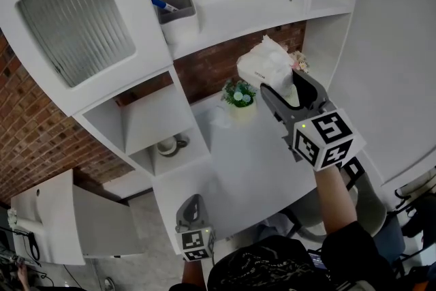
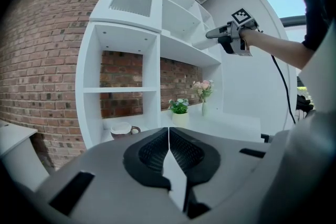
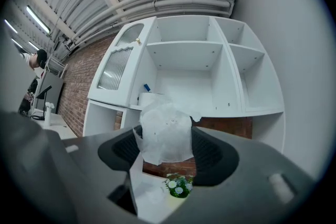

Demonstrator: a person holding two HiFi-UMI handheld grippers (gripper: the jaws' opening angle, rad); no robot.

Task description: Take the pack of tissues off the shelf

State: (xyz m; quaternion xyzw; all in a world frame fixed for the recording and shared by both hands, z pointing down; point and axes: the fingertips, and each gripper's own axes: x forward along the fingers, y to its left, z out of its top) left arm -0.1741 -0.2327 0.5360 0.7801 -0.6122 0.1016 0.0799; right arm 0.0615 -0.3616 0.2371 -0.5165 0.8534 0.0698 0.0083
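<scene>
The pack of tissues (image 1: 268,67), white and crinkled with a sheet puffing out on top, is in the air in front of the white shelf unit (image 1: 231,18), above the desk. My right gripper (image 1: 281,82) is shut on it, one jaw on each side. In the right gripper view the pack (image 3: 165,132) fills the gap between the black pads, with the shelf compartments behind it. My left gripper (image 1: 193,205) hangs low near the desk's front edge. Its jaws (image 2: 168,139) are shut with nothing between them. The left gripper view shows the right gripper (image 2: 211,34) high beside the shelf.
A grey cup with a blue pen (image 1: 177,13) stands on the shelf. On the white desk (image 1: 252,163) are a small potted plant (image 1: 238,95) and a vase of pink flowers (image 1: 300,63). A mug (image 1: 169,145) sits in a low cubby. A ribbed-glass cabinet door (image 1: 75,17) is at left.
</scene>
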